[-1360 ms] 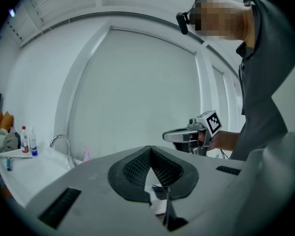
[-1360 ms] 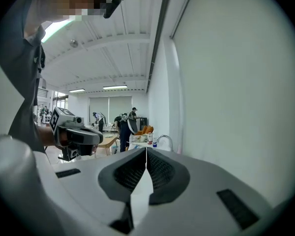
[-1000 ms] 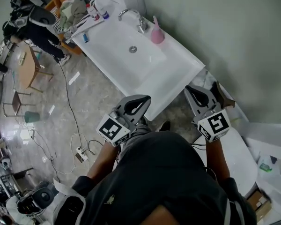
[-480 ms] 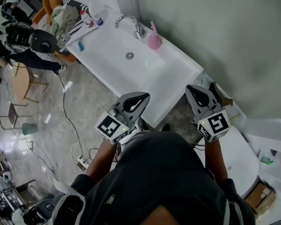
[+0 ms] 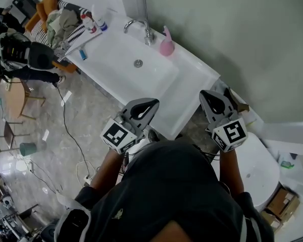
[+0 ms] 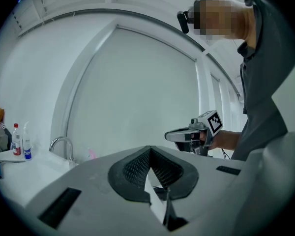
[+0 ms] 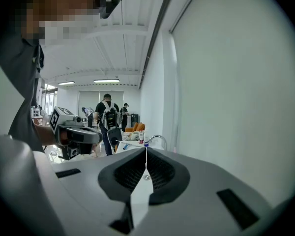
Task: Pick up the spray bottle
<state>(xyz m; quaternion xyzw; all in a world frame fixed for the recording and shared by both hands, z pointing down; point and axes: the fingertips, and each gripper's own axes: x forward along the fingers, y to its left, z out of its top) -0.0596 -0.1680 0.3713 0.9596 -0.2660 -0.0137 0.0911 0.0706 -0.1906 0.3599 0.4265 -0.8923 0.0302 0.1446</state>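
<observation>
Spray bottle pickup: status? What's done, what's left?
Done: nothing; the pink spray bottle stands untouched beside the faucet on the sink. In hand: nothing; left gripper and right gripper are shut and empty, well short of it. Left: reach in, open, grasp, lift.

The washbasin (image 5: 187,82) is white and glossy, smooth like glazed ceramic, with a bright polished metal tap (image 5: 149,34) at its far edge. Just right of the tap, the spray bottle (image 5: 166,44) looks like pink, slightly translucent plastic. The floor (image 5: 65,130) is smooth, pale, stone-look tile with a reflective sheen, and the wall (image 5: 242,34) is flat matt grey. The left gripper (image 5: 152,105) and right gripper (image 5: 207,97) have matt grey plastic shells, and their fingers (image 6: 137,168) carry black, finely ribbed pads. The person's dark top (image 5: 171,195) is matt cloth.
</observation>
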